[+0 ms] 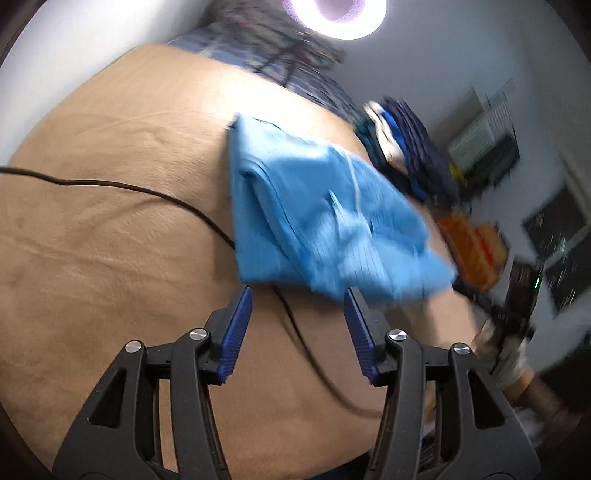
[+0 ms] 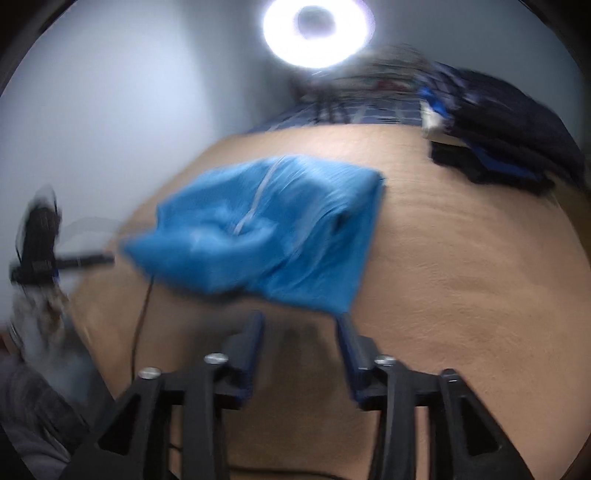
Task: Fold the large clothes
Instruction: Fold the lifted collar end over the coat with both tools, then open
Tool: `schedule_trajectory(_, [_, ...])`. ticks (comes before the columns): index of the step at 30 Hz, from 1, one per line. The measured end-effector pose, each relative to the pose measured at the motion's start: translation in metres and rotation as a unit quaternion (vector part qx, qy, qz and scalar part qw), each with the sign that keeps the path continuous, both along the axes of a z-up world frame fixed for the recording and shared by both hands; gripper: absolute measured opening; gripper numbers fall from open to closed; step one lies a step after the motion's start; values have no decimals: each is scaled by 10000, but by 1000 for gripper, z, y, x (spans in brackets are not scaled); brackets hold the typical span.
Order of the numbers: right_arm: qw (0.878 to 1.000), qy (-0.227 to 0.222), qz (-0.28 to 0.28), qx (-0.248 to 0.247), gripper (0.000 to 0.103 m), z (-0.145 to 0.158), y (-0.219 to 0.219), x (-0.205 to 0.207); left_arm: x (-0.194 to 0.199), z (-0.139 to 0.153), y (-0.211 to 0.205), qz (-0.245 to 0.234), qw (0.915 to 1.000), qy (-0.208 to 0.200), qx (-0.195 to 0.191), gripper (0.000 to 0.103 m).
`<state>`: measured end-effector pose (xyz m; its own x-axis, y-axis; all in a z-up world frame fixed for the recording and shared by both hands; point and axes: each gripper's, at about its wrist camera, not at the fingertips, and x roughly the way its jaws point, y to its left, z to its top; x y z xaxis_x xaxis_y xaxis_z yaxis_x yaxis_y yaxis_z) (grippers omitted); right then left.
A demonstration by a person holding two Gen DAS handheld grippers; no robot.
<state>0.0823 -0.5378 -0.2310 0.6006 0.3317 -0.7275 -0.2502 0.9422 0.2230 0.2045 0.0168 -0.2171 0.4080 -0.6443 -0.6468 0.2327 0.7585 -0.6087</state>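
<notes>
Left tongs point(image 1: 297, 295) at bottom centre, blue pads apart, nothing between them. Folded blue garment point(image 1: 314, 214) at frame centre on tan bed cover point(image 1: 110, 240), its near edge just above tong tips. Black cable point(image 1: 147, 190) runs from left edge under garment. Dark clothes pile point(image 1: 413, 155) upper right of garment. Ring light point(image 1: 338, 16) at top. Right side blurred.

Glaring ring light point(image 2: 317, 27) overhead, heavy motion blur, fisheye-warped dark edges
</notes>
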Motion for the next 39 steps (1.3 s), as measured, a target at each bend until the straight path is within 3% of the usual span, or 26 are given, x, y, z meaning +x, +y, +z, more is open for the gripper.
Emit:
schedule_trajectory(3, [9949, 97, -410, 918, 57, 8, -26, 30, 35, -3, 11, 385, 9972, 333, -549, 59])
schedule_trajectory(5, [9909, 137, -590, 1206, 60, 9, -31, 53, 56, -10, 12, 516, 9940, 535, -808, 60])
schedule_trajectory(9, [9817, 541, -776, 1656, 61, -9, -38, 96, 92, -36, 12, 785, 9786, 1141, -1521, 60])
schedule_trajectory(11, [9745, 706, -880, 1938, 60, -21, -40, 108, 101, -46, 11, 802, 9741, 1306, -1663, 60])
schedule_trajectory(13, [9675, 821, -913, 2212, 54, -30, -41, 119, 106, -52, 4, 698, 9735, 1361, -1698, 41])
schedule_trajectory(14, [9639, 880, -881, 2354, 37, -35, -41, 123, 109, -54, 1, 632, 9744, 1391, -1652, 11])
schedule_trajectory(15, [9606, 969, -818, 2473, 28, -39, -41, 127, 111, -54, -3, 580, 9768, 1413, -1502, 0])
schedule_trajectory(16, [9589, 1049, -761, 2525, 19, -41, -39, 129, 111, -53, -6, 575, 9785, 1372, -1429, 0])
schedule_trajectory(19, [9657, 979, -660, 2312, 7, -36, -34, 131, 112, -53, -5, 616, 9841, 1207, -1146, 0])
schedule_trajectory(23, [9751, 1188, -724, 1729, 4, -54, -31, 138, 115, -77, -12, 620, 9856, 1429, -656, 0])
schedule_trajectory(28, [9828, 1192, -713, 1215, 4, -63, -22, 140, 111, -71, -24, 460, 9929, 1086, -135, 0])
schedule_trajectory(30, [9872, 1112, -639, 944, 8, -55, -17, 137, 107, -63, -22, 426, 9942, 990, 51, 6])
schedule_trajectory(31, [9886, 1094, -625, 820, 18, -51, -16, 136, 105, -58, -20, 464, 9944, 927, 215, 10])
schedule_trajectory(32, [9900, 1077, -640, 648, 29, -46, -15, 133, 103, -53, -18, 501, 9945, 858, 325, 21])
schedule_trajectory(33, [9922, 993, -624, 427, 30, -37, -14, 126, 97, -45, -15, 540, 9952, 717, 387, 27])
schedule_trajectory(39, [9984, 520, -65, 229, 30, 3, 0, 90, 78, -12, -21, 321, 9980, 232, 494, 27])
